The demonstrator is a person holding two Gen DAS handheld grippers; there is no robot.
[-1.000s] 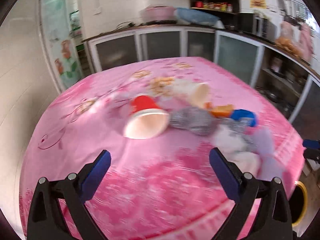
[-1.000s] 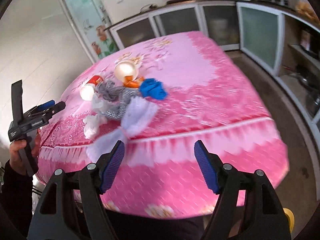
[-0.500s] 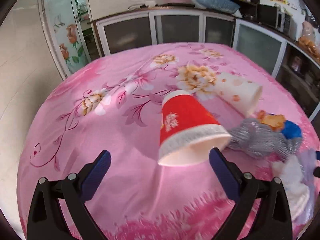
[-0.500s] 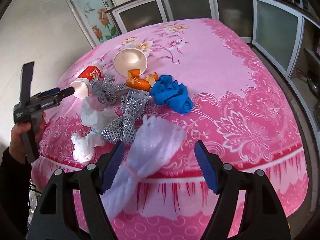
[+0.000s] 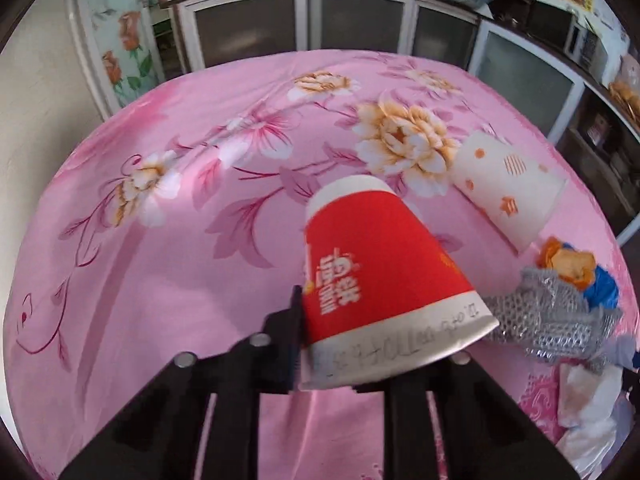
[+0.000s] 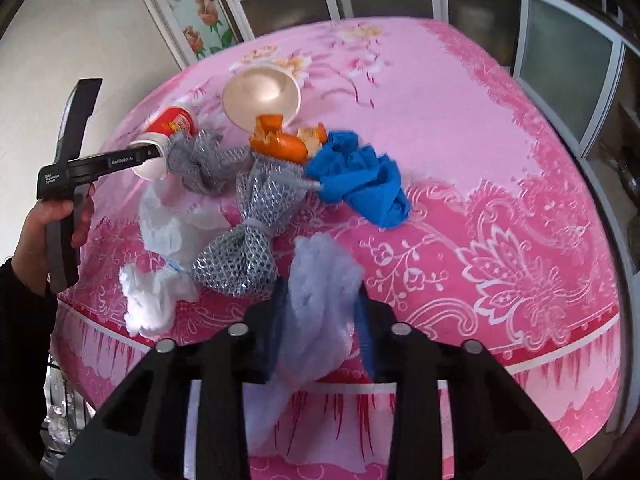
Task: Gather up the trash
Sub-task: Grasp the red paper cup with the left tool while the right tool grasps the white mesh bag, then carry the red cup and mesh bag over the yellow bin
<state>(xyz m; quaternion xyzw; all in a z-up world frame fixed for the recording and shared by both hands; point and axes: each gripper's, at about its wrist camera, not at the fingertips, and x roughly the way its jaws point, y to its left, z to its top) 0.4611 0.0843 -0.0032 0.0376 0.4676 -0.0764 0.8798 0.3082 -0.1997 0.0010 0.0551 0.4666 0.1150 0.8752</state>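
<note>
A red paper cup [image 5: 372, 256] lies on its side on the pink flowered tablecloth [image 5: 160, 280]. My left gripper [image 5: 316, 320] has its jaws closing on the cup's rim; one finger [image 5: 296, 332] presses the outside wall and the other is hidden by the cup. In the right wrist view that left gripper [image 6: 148, 152] meets the red cup [image 6: 176, 120]. My right gripper [image 6: 320, 312] has its jaws closing on a pale crumpled plastic bag [image 6: 320, 272] at the table's near edge, and both pads press it.
A white cup with orange marks [image 5: 508, 188] lies on its side. Beside it are orange peel [image 6: 280, 140], a crumpled blue cloth [image 6: 360, 180], silver mesh [image 6: 248, 216] and a white plastic bag [image 6: 160, 236]. Cabinets [image 5: 360, 28] line the far wall.
The left gripper moved in on the red cup and its jaws came together on the rim. The right gripper advanced over the table edge and narrowed onto the pale bag.
</note>
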